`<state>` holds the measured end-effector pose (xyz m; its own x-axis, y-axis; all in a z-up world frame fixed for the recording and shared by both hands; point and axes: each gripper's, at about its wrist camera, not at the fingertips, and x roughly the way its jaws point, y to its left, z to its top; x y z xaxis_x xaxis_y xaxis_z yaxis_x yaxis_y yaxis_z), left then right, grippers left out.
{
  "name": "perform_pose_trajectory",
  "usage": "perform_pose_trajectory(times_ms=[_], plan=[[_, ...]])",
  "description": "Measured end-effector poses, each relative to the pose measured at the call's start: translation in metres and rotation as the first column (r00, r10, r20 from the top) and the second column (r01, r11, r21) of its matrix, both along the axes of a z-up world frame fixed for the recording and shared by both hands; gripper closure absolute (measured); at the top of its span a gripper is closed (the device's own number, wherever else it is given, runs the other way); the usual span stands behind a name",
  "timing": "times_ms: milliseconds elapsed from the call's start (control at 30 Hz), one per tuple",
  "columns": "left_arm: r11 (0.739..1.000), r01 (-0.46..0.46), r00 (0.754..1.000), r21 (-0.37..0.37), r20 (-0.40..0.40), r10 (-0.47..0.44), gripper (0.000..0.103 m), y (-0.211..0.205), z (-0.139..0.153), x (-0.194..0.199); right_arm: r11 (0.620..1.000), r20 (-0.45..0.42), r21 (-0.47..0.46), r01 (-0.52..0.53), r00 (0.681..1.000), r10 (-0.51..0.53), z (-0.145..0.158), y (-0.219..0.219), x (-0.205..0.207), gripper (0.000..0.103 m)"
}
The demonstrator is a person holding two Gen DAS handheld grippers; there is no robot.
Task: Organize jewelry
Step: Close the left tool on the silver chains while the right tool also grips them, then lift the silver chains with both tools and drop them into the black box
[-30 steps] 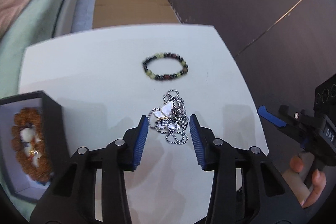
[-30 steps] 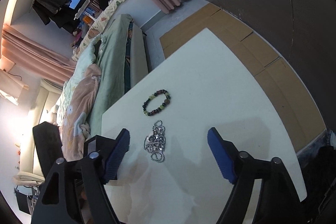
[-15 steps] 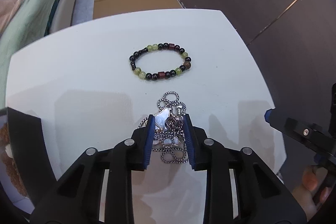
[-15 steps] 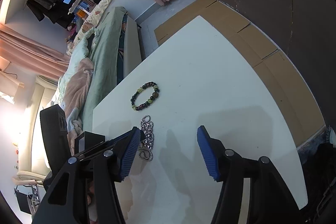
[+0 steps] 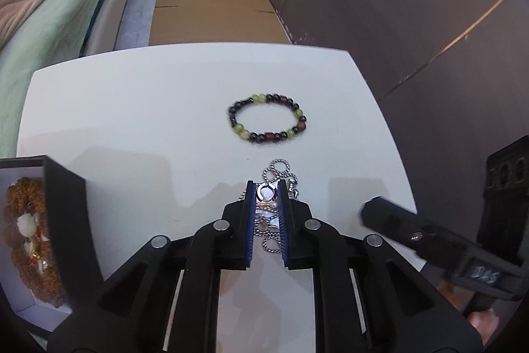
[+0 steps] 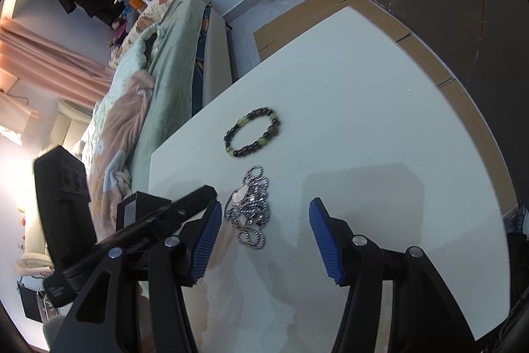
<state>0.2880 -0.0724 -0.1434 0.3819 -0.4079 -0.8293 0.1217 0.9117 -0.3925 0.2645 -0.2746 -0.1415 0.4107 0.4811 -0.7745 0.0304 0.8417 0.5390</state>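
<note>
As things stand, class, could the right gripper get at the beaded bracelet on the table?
Probably yes. The right gripper is open, and the beaded bracelet lies flat on the white table beyond it. Only the silver chain necklace, held by the left gripper, lies between, low enough to pass over.

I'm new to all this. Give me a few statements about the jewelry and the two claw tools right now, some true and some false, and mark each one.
1. The left gripper has its jaws closed on the silver ball-chain necklace. True.
2. The right gripper is clamped on the dark and green beaded bracelet. False: its jaws are wide open, and the bracelet lies alone on the white table.
3. The bracelet lies farther from the left gripper than the necklace. True.
4. The black open box holds nothing. False: orange-brown beads lie inside.
</note>
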Motion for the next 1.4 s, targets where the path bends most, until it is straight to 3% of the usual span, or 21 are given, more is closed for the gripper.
perform_pose_trajectory(times_ms=[567, 700, 767, 833, 967, 1033, 1400], plan=[[0.992, -0.086, 0.996, -0.095, 0.022, 0.088, 0.09, 0.052, 0.012, 0.002, 0.966, -0.063, -0.228, -0.122, 0.992, 0.111, -0.019, 0.068, 0.02, 0.052], [0.989, -0.107, 0.994, -0.104, 0.025, 0.11, 0.089, 0.059, 0.014, 0.0, 0.961, -0.068, -0.248, -0.12, 0.992, 0.106, -0.022, 0.071, 0.023, 0.059], [0.988, -0.111, 0.993, -0.107, 0.025, 0.114, 0.089, 0.06, 0.014, -0.001, 0.956, -0.069, -0.27, -0.117, 0.992, 0.102, -0.023, 0.072, 0.022, 0.071], [0.988, -0.113, 0.993, -0.108, 0.025, 0.116, 0.089, 0.061, 0.015, -0.002, 0.966, -0.077, -0.22, -0.132, 0.99, 0.118, -0.024, 0.07, 0.021, 0.087], [0.988, -0.11, 0.993, -0.108, 0.034, 0.114, 0.089, 0.059, 0.016, -0.004, 0.98, -0.035, -0.162, -0.116, 0.993, 0.112, -0.012, 0.063, 0.016, 0.09], [0.988, -0.111, 0.993, -0.111, 0.034, 0.116, 0.089, 0.059, 0.016, -0.004, 0.988, -0.016, -0.111, -0.107, 0.994, 0.106, -0.006, 0.058, 0.012, 0.098], [0.986, -0.115, 0.989, -0.117, 0.081, 0.125, 0.089, 0.066, 0.032, -0.013, 0.995, 0.1, 0.076, -0.059, 0.994, 0.051, 0.029, 0.039, -0.004, 0.099]])
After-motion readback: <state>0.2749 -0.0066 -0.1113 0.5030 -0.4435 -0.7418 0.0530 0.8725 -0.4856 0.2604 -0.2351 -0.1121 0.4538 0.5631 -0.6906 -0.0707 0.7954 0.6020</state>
